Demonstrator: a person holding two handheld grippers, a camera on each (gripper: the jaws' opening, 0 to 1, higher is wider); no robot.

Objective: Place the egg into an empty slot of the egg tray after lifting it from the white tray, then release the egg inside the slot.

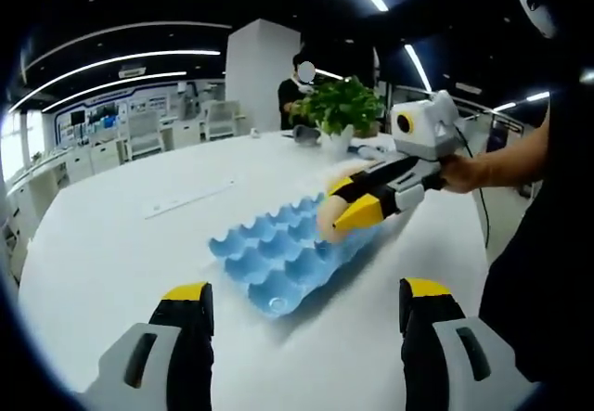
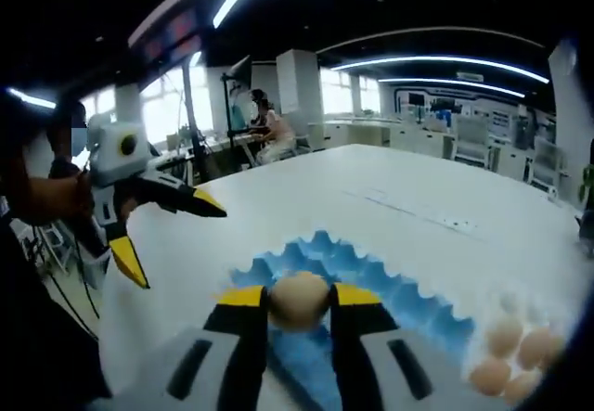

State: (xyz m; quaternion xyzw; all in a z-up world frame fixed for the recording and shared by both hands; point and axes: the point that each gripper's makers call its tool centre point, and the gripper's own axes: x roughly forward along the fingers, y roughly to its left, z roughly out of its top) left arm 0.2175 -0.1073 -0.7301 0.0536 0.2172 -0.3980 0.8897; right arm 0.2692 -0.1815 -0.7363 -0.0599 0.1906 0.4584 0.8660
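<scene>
No writing on any object is legible. The right tool is clenched on a tan egg, holding it over the near edge of the blue egg tray. The left tool is released, jaws wide apart, hovering just short of the egg tray's near corner above the white counter. More eggs lie beside the egg tray.

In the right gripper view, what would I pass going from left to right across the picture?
The other handheld gripper with open yellow-tipped jaws → the tan egg held between this view's own jaws, over the blue moulded egg tray → a cluster of loose tan eggs at the far right.
</scene>
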